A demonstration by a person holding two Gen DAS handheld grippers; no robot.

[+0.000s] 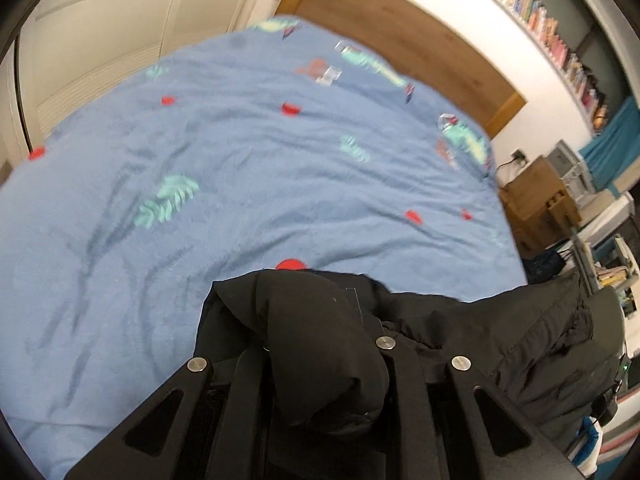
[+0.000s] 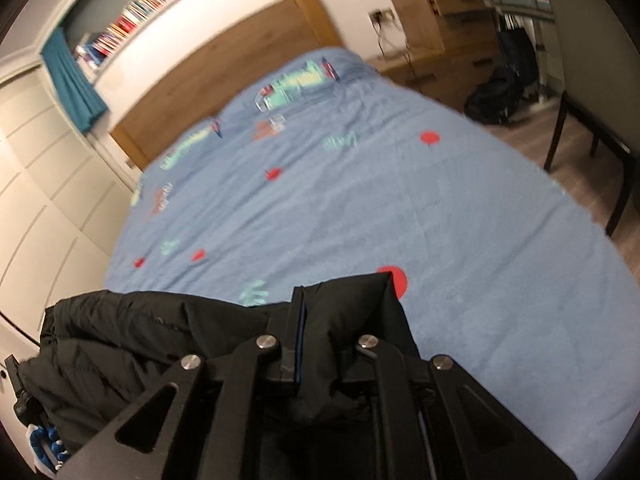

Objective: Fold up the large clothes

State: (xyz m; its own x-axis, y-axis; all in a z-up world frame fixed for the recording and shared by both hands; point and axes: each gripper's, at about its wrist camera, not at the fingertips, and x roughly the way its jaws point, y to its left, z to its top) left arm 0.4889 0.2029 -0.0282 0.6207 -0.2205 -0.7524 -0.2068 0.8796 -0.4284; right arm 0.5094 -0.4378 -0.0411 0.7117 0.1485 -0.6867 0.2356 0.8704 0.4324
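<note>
A large black padded jacket [image 1: 500,336] hangs between my two grippers above the near end of a bed with a blue patterned cover [image 1: 248,168]. My left gripper [image 1: 320,320] is shut on a bunched corner of the jacket, which drapes over and hides its fingertips. In the right wrist view the jacket [image 2: 132,340] stretches off to the left. My right gripper [image 2: 316,304] is shut on another corner of it, with fabric folded over the fingers. The bed cover [image 2: 400,200] lies spread out beyond.
A wooden headboard [image 1: 400,40] stands at the far end of the bed. White wardrobe doors [image 2: 36,184] run along one side. A wooden drawer unit [image 2: 436,16], a dark bag [image 2: 496,96] and a chair [image 2: 592,80] stand on the other side.
</note>
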